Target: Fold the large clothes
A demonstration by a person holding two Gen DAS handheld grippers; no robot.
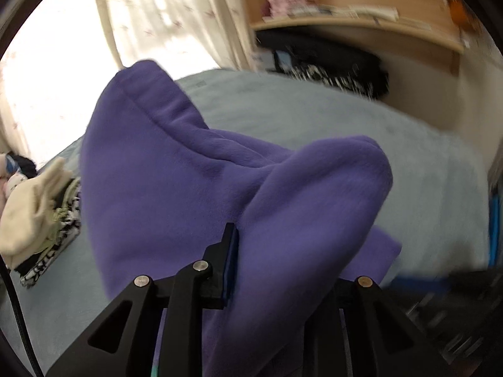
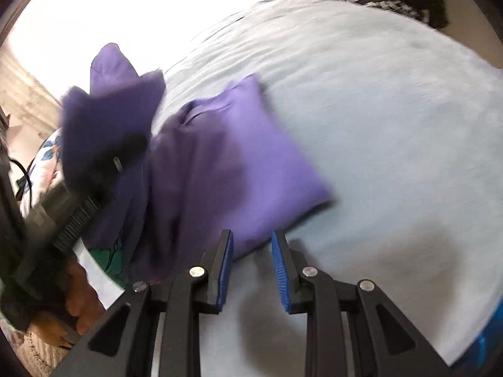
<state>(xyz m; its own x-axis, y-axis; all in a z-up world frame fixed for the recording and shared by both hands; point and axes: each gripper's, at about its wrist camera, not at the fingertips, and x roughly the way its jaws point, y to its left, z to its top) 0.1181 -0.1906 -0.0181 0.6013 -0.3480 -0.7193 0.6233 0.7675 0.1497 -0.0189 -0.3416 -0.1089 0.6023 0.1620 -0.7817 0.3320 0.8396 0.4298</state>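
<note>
The soft purple fleece garment (image 1: 176, 172) is partly folded on the pale grey bedspread (image 1: 345, 132), bunched in the left gripper (image 1: 264, 270); the right gripper (image 2: 252, 267) is narrowly parted, empty. Flattening is judged left.

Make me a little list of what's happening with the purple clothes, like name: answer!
garment: purple fleece, partly folded on the grey-blue bed cover
left gripper: fleece draped over it and between its fingers
right gripper: open, nothing between its fingers, just short of the fleece's near edge
other clothes: cream and patterned pile at the bed's left edge
background: wooden shelf, pale curtain
</note>
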